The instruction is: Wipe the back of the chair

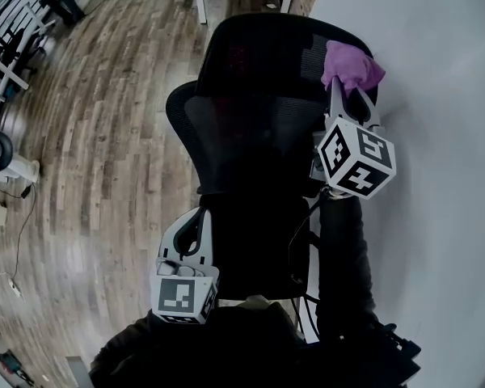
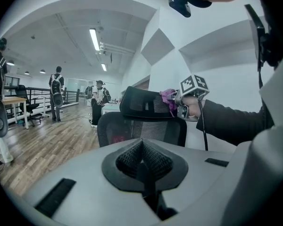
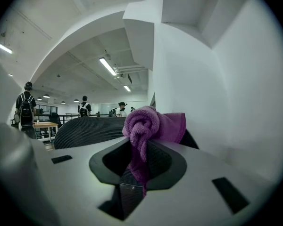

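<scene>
One room: wood floor point(image 1: 105, 136) on the left, white wall point(image 1: 436, 55) close on the right; people stand far off in the left gripper view.
Chair point(image 1: 250, 241): black office chair, seen from behind and above, its right side just beside the wall.
Backrest point(image 1: 242, 136): dark mesh in a stiff rim. Judged springy, so it should give under a push.
Headrest point(image 1: 267, 51): curved mesh pad above the backrest.
Left gripper point(image 1: 196, 221): low, by the backrest's lower left edge. Jaws closed on each other, nothing between them. Contact with the chair cannot be told.
Right gripper point(image 1: 345, 95): raised at the headrest's right end, between chair and wall. Jaws clenched on the cloth.
Cloth point(image 1: 352, 65): purple, bunched, a wad standing out past the jaw tips and a tail hanging down between them. It sits at the headrest's top right corner and looks to be touching it.
Handling, cloth: judged soft, light and limp. Best gripped in the bunch so that a pad stays proud of the jaws.
Handling, chair: likely to swivel under sideways strokes. Best steadied at the stiff rim, not the mesh.
</scene>
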`<state>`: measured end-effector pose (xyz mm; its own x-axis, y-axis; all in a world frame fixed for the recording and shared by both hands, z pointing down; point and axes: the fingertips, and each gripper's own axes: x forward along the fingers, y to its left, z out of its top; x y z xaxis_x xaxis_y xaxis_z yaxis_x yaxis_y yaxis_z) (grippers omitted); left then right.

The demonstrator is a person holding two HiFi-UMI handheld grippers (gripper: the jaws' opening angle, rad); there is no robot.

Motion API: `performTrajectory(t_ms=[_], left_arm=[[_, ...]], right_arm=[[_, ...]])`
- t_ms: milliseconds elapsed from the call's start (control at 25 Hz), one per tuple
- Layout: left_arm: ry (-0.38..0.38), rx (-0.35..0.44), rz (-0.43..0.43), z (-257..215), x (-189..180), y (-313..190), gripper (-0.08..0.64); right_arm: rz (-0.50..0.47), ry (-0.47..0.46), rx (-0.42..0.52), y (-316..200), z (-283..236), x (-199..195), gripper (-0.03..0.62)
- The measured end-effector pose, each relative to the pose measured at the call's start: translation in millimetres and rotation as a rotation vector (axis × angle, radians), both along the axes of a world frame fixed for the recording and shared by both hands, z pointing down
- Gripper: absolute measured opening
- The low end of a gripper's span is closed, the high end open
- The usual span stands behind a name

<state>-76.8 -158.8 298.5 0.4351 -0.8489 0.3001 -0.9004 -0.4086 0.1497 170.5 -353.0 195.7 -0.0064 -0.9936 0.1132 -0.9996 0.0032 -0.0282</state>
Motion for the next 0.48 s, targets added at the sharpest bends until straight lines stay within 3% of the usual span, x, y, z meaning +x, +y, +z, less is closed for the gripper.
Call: performTrajectory(t_ms=[480], left_arm=[[-0.011,-0.007,-0.094,10.1,-47.5,1.7,0.004]], right_arm=[[-0.135,-0.020,0.006,-21.7,11.2,-79.5,0.080]])
